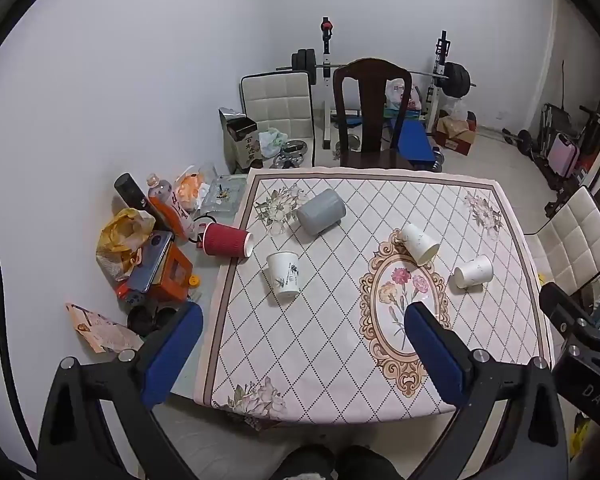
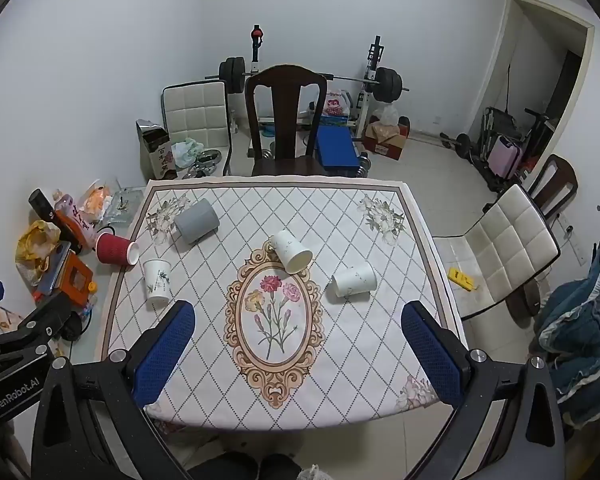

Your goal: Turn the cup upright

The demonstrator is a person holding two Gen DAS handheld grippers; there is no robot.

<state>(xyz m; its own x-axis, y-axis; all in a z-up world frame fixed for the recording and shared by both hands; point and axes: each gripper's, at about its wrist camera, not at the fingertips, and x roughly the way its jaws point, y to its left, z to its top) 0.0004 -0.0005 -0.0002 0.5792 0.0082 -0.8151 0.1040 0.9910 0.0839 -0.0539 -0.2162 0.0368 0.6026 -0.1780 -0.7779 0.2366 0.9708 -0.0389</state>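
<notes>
Both my grippers hang over the near edge of the table (image 2: 420, 216), left gripper (image 1: 304, 348) and right gripper (image 2: 298, 346) with fingers spread wide, holding nothing. Five cups lie tipped on the cloth: grey cup (image 2: 196, 222), red cup (image 2: 116, 250) at the left edge, and three white cups (image 2: 354, 279). Clutter (image 1: 148, 256) crowds the left side, beside the red one.

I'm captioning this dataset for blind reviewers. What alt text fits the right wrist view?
Five cups on a floral tablecloth, four lying on their sides: a gray cup, a red cup at the left edge and two white cups. A third white cup stands upright. The open right gripper hovers near the table's front edge, holding nothing.
</notes>
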